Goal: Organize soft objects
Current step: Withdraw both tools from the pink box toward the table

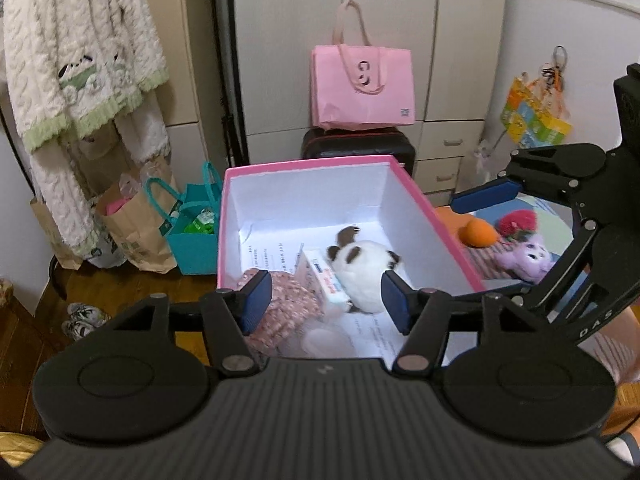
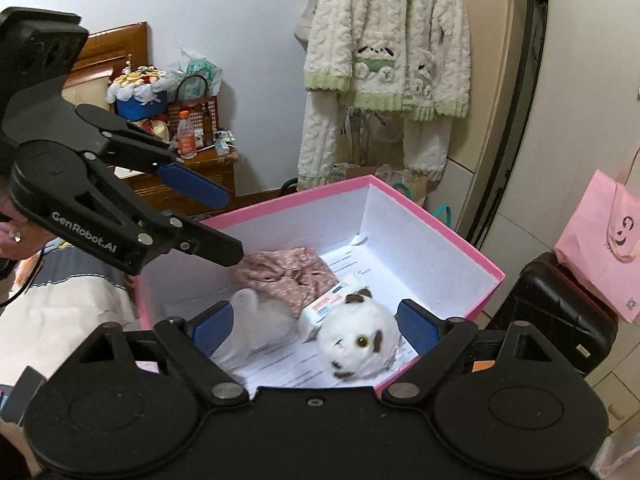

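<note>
A pink box (image 1: 312, 163) with a white inside holds a white and brown plush cat (image 1: 366, 270), a pink floral cloth (image 1: 290, 304), a small carton (image 1: 326, 280) and a pale soft item (image 1: 324, 340). My left gripper (image 1: 326, 302) is open and empty above the box's near side. My right gripper (image 2: 314, 326) is open and empty above the plush cat (image 2: 356, 338) and the floral cloth (image 2: 288, 276). The box also shows in the right wrist view (image 2: 400, 200). An orange plush (image 1: 477, 232), a red plush (image 1: 518, 222) and a purple plush (image 1: 528, 258) lie right of the box.
A pink tote bag (image 1: 362, 84) sits on a black suitcase (image 1: 356, 142) behind the box. Paper bags (image 1: 132, 236) and a teal bag (image 1: 192, 232) stand on the floor at left. A fluffy white garment (image 2: 384, 60) hangs by the wardrobe. A wooden nightstand (image 2: 204, 168) holds clutter.
</note>
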Tool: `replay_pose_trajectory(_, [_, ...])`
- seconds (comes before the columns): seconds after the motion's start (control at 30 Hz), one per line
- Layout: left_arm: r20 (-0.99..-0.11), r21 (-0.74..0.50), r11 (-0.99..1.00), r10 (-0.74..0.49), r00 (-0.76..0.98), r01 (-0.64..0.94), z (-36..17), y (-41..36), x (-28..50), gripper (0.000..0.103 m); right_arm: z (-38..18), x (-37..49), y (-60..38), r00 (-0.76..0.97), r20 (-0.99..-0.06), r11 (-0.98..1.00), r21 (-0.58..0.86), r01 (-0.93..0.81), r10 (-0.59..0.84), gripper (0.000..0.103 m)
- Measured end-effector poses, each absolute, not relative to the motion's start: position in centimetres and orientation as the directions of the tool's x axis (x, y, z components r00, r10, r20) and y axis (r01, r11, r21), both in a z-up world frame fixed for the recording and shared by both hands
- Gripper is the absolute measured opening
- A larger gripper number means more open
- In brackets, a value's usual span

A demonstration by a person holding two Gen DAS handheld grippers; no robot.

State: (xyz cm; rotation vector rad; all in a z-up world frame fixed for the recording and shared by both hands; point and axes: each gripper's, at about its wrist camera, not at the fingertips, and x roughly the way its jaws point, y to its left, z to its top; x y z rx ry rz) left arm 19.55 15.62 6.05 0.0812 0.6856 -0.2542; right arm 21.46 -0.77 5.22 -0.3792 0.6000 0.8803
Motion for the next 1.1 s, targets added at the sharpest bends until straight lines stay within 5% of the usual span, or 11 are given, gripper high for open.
replay_pose_trajectory(1.1, [-0.668,-0.049,0.843,-0.426,0.610,0.535,6.6,6.1,8.0,0.080,7.5,6.6,-13.9,0.680,-0.534,0.752,-0.118,-0.649,0.503,0.092])
